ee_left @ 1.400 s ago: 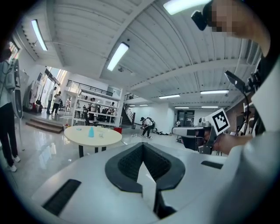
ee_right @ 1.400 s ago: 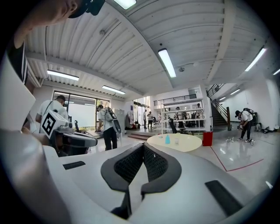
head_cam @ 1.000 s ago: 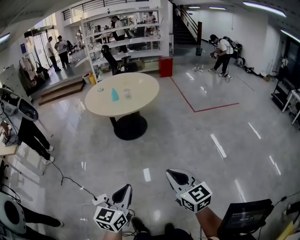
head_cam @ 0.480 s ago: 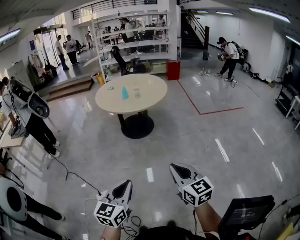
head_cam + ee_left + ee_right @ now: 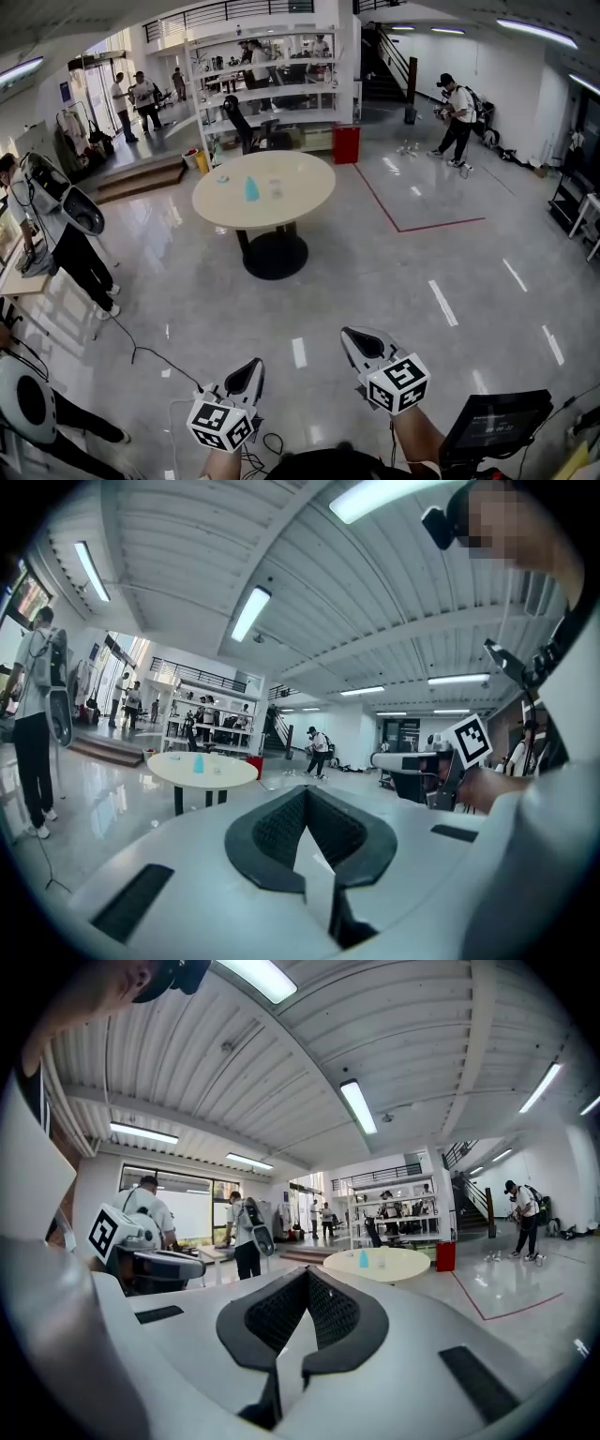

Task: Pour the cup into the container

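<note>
Far ahead stands a round beige table (image 5: 281,202). On it are a small light-blue vessel (image 5: 251,189) and, just to its right, a small clear container (image 5: 275,188); both are too small to tell apart in detail. My left gripper (image 5: 246,377) and right gripper (image 5: 362,344) hang low over the shiny floor, well short of the table. The jaws of both are closed together and hold nothing. The left gripper view shows the table (image 5: 225,773) and the blue vessel (image 5: 198,763) in the distance. In the right gripper view, the table (image 5: 398,1266) and blue vessel (image 5: 363,1258) are also far off.
A person with a backpack rig (image 5: 66,234) stands at the left, and a cable (image 5: 141,356) runs across the floor. A red bin (image 5: 346,143) and white shelves (image 5: 272,89) lie behind the table. Red floor tape (image 5: 403,223) is at the right, and a dark monitor (image 5: 492,427) at the lower right.
The head view has swung, so the table sits further right and slightly nearer. The person at the left has come into view. Both grippers stay low and shut.
</note>
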A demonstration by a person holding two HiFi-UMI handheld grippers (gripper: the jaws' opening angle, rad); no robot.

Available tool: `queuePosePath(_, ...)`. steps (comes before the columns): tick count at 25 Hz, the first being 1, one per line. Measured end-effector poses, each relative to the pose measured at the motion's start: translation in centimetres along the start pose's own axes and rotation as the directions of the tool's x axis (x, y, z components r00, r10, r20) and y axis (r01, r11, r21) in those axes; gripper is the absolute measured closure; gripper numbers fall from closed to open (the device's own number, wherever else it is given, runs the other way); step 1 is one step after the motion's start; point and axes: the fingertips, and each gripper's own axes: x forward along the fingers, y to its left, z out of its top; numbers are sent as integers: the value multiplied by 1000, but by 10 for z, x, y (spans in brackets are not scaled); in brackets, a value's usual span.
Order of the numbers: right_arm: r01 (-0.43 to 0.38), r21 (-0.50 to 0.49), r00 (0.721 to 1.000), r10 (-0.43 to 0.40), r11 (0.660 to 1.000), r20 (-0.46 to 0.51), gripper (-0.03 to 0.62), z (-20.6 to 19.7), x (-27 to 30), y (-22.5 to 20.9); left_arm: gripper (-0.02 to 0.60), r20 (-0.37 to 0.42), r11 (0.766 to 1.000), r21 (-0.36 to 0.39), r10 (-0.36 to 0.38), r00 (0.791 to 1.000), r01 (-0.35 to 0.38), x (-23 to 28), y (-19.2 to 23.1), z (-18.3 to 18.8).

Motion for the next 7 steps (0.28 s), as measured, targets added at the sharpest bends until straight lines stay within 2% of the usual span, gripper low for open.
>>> queuePosePath(7,-6,-15,1000,6,1000,-3,589,5,1,-4,581,12,1000,8,9,1000,-9,7,0,9)
